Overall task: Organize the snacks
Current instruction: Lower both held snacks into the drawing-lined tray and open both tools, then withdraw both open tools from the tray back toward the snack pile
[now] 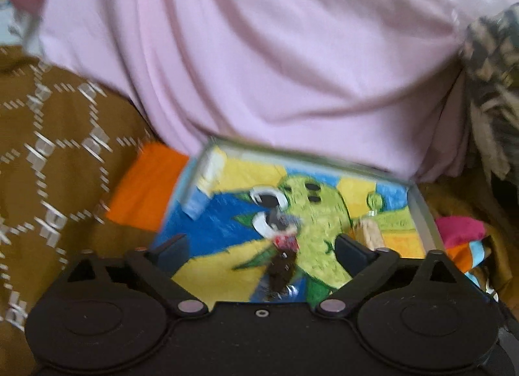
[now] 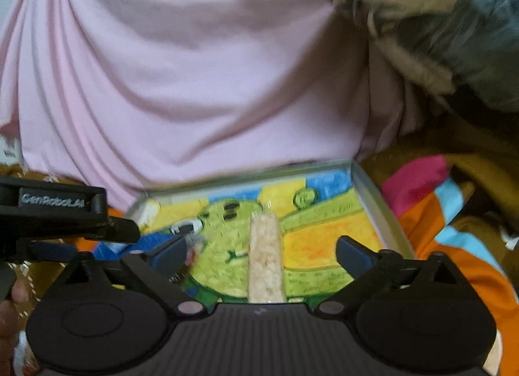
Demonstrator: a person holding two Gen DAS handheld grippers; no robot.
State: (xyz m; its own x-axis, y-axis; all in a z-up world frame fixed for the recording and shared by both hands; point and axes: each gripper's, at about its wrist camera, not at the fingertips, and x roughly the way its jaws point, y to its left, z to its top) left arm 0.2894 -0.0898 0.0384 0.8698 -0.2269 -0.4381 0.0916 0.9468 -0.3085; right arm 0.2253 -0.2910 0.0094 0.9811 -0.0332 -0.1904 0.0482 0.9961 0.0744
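A shallow metal tray (image 1: 421, 214) (image 2: 373, 201) with a bright cartoon drawing on its floor lies in front of me. A dark brown snack bar (image 1: 282, 262) with a red wrapper end rests on the tray floor between the wide-apart fingers of my left gripper (image 1: 258, 244), untouched by its pads. A pale puffed-rice bar (image 2: 266, 259) in clear wrap lies lengthwise in the tray between the fingers of my open right gripper (image 2: 262, 243), free of both pads. The rice bar (image 1: 369, 233) also shows by the left gripper's right finger. A left gripper finger (image 2: 120, 230) reaches in from the left.
A pink cloth (image 1: 259, 52) bulges over the tray's far edge. Brown patterned blanket (image 1: 48, 149) and an orange patch (image 1: 146, 188) lie left, multicoloured fabric (image 2: 438, 214) right, grey patterned fabric (image 2: 454, 35) at upper right. Small blurred packets (image 1: 201, 191) sit in the tray's far-left corner.
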